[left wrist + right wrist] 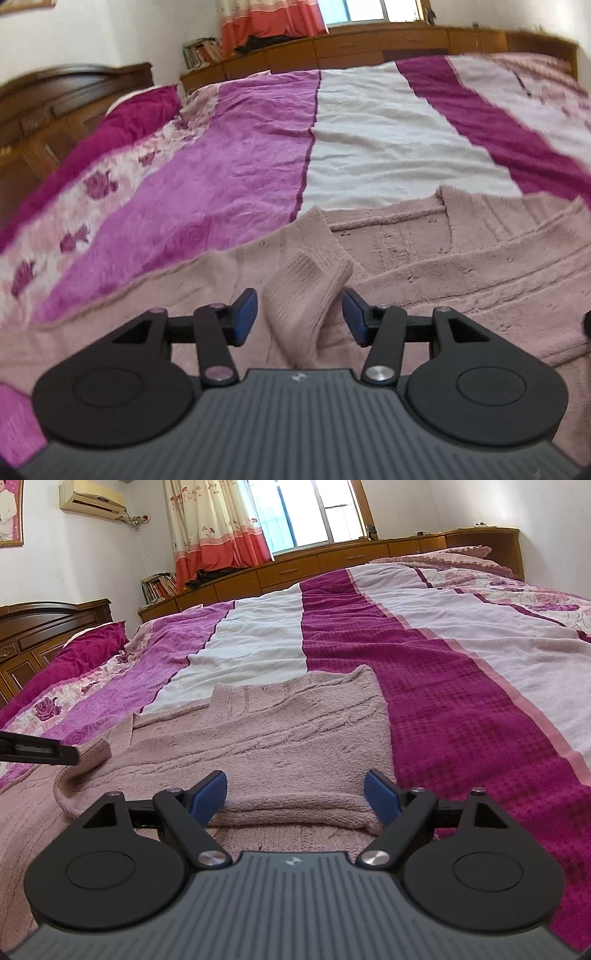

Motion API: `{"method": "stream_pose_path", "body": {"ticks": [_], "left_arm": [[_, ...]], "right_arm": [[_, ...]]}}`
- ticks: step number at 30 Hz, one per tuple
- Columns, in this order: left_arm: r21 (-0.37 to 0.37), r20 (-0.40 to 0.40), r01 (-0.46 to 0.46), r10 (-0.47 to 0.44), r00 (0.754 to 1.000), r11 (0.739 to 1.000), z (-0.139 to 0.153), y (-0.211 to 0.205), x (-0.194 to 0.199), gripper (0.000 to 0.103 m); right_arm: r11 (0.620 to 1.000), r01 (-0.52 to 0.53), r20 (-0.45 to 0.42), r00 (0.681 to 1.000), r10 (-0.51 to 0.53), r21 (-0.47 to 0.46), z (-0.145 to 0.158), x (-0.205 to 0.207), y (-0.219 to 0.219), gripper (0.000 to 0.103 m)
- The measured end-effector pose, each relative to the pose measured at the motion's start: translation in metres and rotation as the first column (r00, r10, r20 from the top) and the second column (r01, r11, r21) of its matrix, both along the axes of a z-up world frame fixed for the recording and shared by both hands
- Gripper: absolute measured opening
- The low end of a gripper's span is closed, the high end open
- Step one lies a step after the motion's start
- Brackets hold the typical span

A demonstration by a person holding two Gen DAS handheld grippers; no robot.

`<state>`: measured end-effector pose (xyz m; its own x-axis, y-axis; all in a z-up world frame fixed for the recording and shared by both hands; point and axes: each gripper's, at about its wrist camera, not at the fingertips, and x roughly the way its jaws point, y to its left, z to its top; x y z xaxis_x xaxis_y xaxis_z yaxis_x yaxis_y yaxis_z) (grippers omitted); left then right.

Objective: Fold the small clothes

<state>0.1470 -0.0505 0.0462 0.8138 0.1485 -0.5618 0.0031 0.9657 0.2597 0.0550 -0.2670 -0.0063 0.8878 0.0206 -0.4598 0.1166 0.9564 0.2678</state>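
Pink knit sweater (280, 738) lies flat on the striped bedspread (461, 686), near edge of the bed, both sleeves already folded in across the body.

My left gripper (300, 317): jaws about half open, sleeve cuff (310, 288) sits between the blue pads but neither pad presses on it. Not gripped. From the right camera the left fingers (44, 751) show just at that cuff (96, 753), which looks draped loosely over the body.

My right gripper (295, 794): jaws wide, straddling the folded right sleeve edge (295, 808), pads clear of the knit, holding nothing.

Risks as I see them:
- Cuff is standing a bit proud, not flat. If I pull the left gripper back with a pad brushing it, fuzzy knit will likely snag and drag the sleeve out of the fold.
- Knit is thick and springy; the folded sleeve may creep open once unsupported.
- Next fold needs both layers pinched. Grabbing only the top layer on the right would peel the sleeve off instead of folding the body.
- Soft bedspread underneath: too deep a pinch and I pick that up too.
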Motion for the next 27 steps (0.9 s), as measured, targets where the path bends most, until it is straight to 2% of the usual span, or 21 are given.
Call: {"method": "stream_pose_path", "body": {"ticks": [3,4,5,6,7,9,13,18,20,22,24,27], "left_arm": [[0.019,-0.039,-0.005,0.005,0.999,1.000,-0.014,-0.006,0.014,0.053],[0.024,-0.039,-0.011,0.012,0.999,1.000,-0.017,-0.005,0.016,0.048],[0.018,-0.026,-0.026,0.026,0.999,0.999,-0.019,-0.002,0.016,0.037],[-0.005,-0.018,-0.042,0.041,0.999,0.999,-0.018,0.003,0.015,0.012],[-0.051,-0.020,-0.057,0.056,0.998,0.997,-0.015,0.011,0.014,0.010],[-0.135,-0.007,-0.084,0.083,0.996,0.987,-0.007,0.026,0.007,0.010],[-0.166,0.014,-0.119,0.123,0.992,0.979,0.001,0.048,-0.008,0.010],[-0.253,-0.045,-0.170,0.164,0.985,0.952,-0.005,0.076,-0.019,0.013],[-0.255,-0.067,-0.171,0.160,0.985,0.952,-0.009,0.080,-0.024,0.017],[-0.232,-0.078,-0.191,0.178,0.981,0.954,-0.012,0.082,-0.027,0.035],[-0.209,-0.071,-0.221,0.210,0.975,0.953,-0.014,0.085,-0.032,0.048],[-0.217,-0.080,-0.249,0.237,0.968,0.944,-0.015,0.096,-0.034,0.049]], "right_arm": [[1.000,0.000,0.000,1.000,0.000,-0.001,0.000,0.000,0.000,0.087],[1.000,0.000,0.000,1.000,0.000,-0.001,0.000,0.000,0.000,0.087],[1.000,0.000,0.000,1.000,0.000,0.000,0.000,0.000,0.000,0.087],[1.000,0.000,0.001,1.000,0.000,0.001,0.000,0.000,0.001,0.087],[1.000,-0.001,0.002,1.000,0.001,0.003,0.000,-0.001,0.000,0.087],[1.000,-0.002,0.001,1.000,0.002,0.002,-0.001,0.000,0.000,0.087],[1.000,-0.005,0.000,1.000,0.005,-0.005,0.000,0.000,0.000,0.087],[1.000,-0.005,0.000,1.000,0.005,-0.008,0.000,0.000,0.000,0.087],[1.000,-0.005,0.000,1.000,0.005,-0.006,0.000,0.000,0.000,0.087],[1.000,-0.005,0.000,1.000,0.005,-0.005,0.000,0.000,0.000,0.087],[1.000,-0.005,0.000,1.000,0.005,-0.006,0.000,0.000,0.000,0.087],[1.000,-0.005,0.000,1.000,0.005,-0.006,0.000,0.000,0.000,0.087]]}}
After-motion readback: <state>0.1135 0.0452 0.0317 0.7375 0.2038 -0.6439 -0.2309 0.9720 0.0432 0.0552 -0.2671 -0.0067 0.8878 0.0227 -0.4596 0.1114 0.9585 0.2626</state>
